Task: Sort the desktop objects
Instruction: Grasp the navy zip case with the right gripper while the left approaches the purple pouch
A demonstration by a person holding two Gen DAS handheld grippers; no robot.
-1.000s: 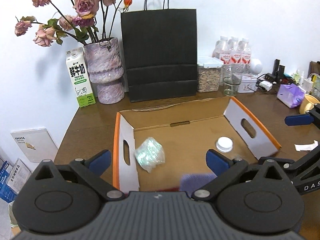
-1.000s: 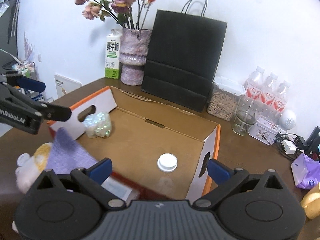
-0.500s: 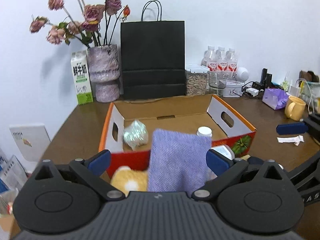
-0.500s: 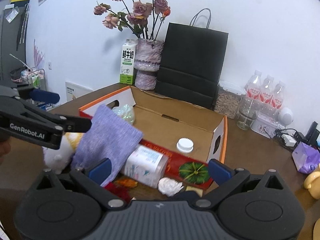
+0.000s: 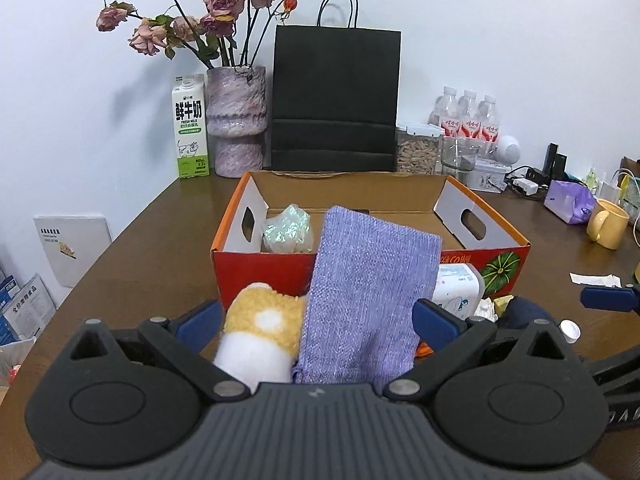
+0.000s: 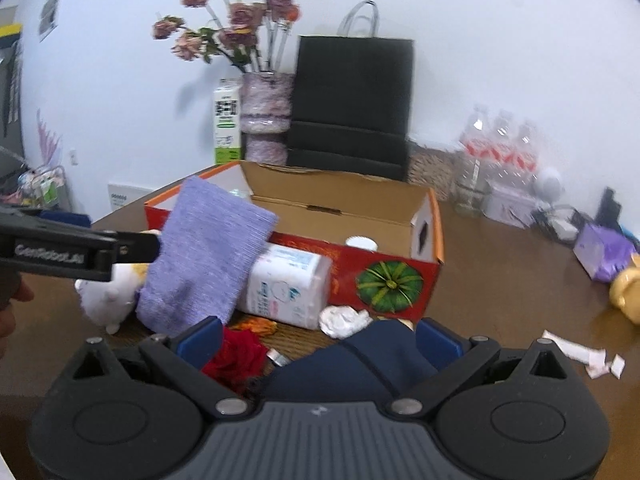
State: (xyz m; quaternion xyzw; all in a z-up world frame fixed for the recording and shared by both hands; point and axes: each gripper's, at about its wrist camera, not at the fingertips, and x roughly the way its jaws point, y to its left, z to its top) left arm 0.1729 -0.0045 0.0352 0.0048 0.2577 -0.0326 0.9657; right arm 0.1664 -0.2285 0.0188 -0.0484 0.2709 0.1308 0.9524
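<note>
On my left wrist feed, the milk carton [image 5: 190, 128] by the wall reads 鲜牛奶 in large dark characters, with "FRESH MILK" in small print beneath; the smaller lines on its green band I can't make out. The blue box [image 5: 27, 304] at the far left edge carries 全价幼犬食品. Red print on the front of the cardboard box [image 5: 456, 259] is too small to read. On my right wrist feed, the left gripper's arm [image 6: 60, 252] shows "GenRobot.AI" in white lettering. The water bottles' [image 5: 468, 124] red labels bear white characters I can't resolve.
</note>
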